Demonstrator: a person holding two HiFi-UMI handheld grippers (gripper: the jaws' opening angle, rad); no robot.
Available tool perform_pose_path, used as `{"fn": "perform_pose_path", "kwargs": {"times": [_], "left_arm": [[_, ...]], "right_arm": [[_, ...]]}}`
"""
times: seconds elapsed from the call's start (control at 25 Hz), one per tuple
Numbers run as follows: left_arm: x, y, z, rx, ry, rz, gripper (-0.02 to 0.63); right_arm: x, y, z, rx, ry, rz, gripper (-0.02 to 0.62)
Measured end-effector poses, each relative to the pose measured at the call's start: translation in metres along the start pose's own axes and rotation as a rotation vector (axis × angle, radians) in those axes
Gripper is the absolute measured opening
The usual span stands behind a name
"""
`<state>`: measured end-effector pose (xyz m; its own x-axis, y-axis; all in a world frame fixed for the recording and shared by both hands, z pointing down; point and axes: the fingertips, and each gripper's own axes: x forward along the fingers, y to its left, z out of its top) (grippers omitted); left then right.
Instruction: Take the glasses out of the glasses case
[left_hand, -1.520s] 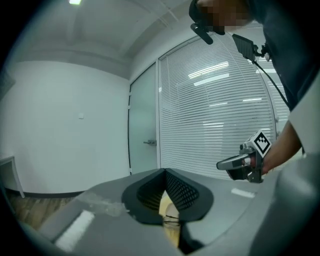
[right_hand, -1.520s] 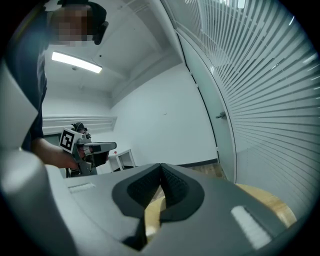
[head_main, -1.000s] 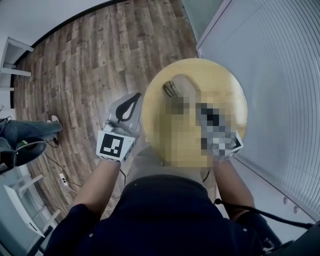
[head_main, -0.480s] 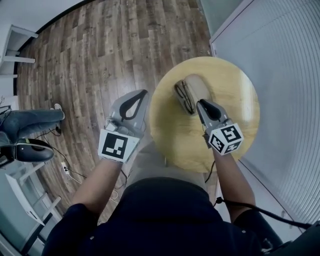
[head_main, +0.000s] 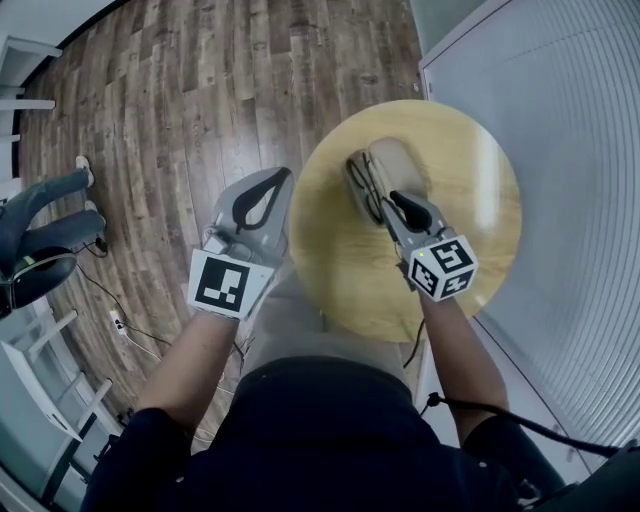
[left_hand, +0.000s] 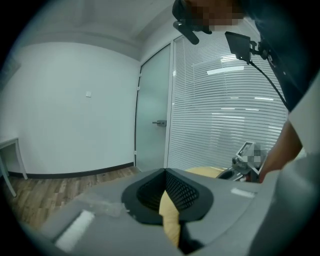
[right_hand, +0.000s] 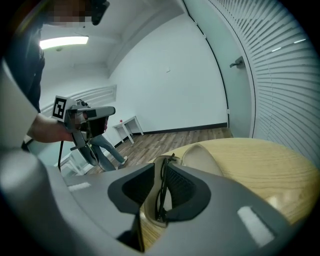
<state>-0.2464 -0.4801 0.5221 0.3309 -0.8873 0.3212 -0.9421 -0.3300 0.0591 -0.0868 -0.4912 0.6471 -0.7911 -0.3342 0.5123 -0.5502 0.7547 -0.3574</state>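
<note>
Left tongs (head_main: 277, 182) forward, beside table (head_main: 472, 178)

A round, light-wood surface (head_main: 470, 200) stands on a plank floor (head_main: 200, 100). On its far left part lies an open beige case (head_main: 398, 165), its two halves side by side. Dark folded glasses (head_main: 362, 190) sit in the left half.

On the round wooden worktop (head_main: 470, 210) lay an open case (head_main: 398, 163) with glasses (head_main: 364, 192) in it. The right gripper (head_main: 394, 198) reached them, jaws opening at the glasses. The left gripper (head_main: 274, 188) hung beside the worktop's left edge, above the plank floor (head_main: 190, 110).
</note>
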Motion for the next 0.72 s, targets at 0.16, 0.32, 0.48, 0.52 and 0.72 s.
{"fn": "perform_pose_path", "kwargs": {"times": [0.16,0.32,0.48,0.52,0.72], "left_arm": [[0.007,-0.003,-0.003,-0.006,0.001,-0.005,0.006],[0.013,-0.005,-0.01,-0.008,0.018,-0.024,0.006],[0.014,0.001,-0.02,-0.024,0.026,-0.013,0.006],[0.013,0.002,-0.021,-0.024,0.028,-0.01,0.006],[0.011,0.003,-0.03,-0.034,0.048,-0.004,0.006]], "right_arm": [[0.006,-0.007,-0.009,-0.001,0.045,-0.009,0.091],[0.014,-0.006,-0.013,-0.003,0.072,0.016,0.1],[0.021,-0.007,-0.024,0.007,0.096,0.024,0.114],[0.022,-0.007,-0.025,0.008,0.1,0.023,0.12],[0.029,-0.01,-0.029,0.007,0.129,0.026,0.123]]}}
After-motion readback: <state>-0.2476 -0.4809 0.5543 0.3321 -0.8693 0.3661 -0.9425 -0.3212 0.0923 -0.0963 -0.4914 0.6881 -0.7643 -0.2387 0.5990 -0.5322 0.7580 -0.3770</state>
